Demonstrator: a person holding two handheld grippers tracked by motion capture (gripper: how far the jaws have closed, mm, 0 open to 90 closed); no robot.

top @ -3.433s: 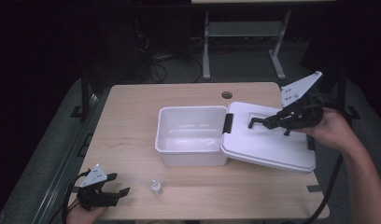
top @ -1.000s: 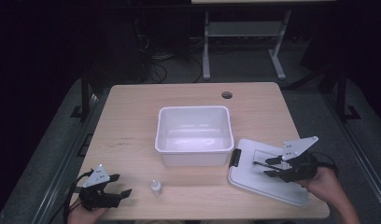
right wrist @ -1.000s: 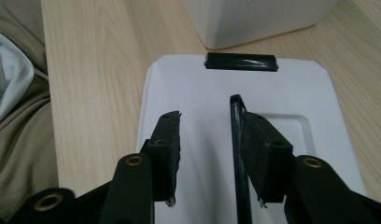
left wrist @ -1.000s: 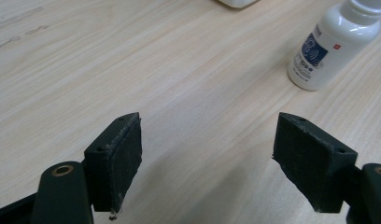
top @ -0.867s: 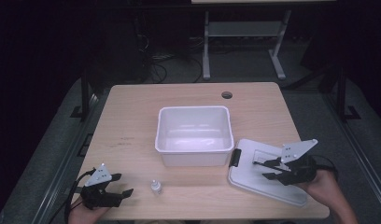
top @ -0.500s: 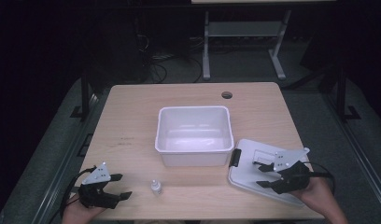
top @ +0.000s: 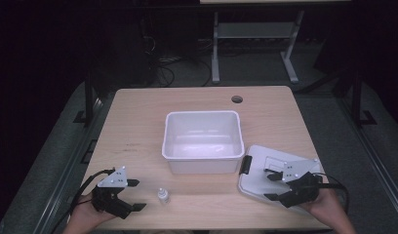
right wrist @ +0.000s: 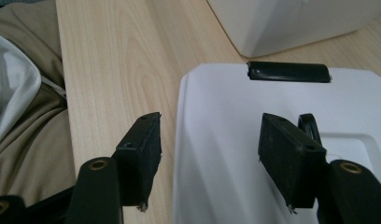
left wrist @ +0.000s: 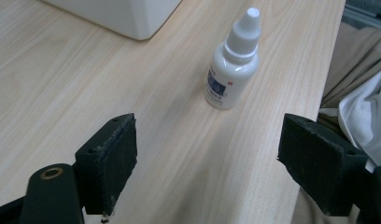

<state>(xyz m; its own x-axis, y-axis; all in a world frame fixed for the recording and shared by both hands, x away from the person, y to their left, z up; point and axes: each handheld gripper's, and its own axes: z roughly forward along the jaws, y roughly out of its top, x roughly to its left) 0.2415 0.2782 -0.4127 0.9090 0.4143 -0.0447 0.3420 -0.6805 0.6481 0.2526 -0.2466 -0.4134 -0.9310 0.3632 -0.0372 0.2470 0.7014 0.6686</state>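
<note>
Now the dropper bottle (left wrist: 234,60) stands upright on the table (top: 138,126), at one o'clock from the left tool (left wrist: 216,163), whose jaws are apart and empty; right tool (top: 280,187) is farther.

We find only one thing bearing print: the small white plastic dropper bottle (left wrist: 233,63) with a pointed white cap, standing upright on the light wooden table (left wrist: 86,79). Its label shows a dark blue patch with pale marks and a tiny red mark at the lower edge, but we cannot read any word or number on it.
</note>
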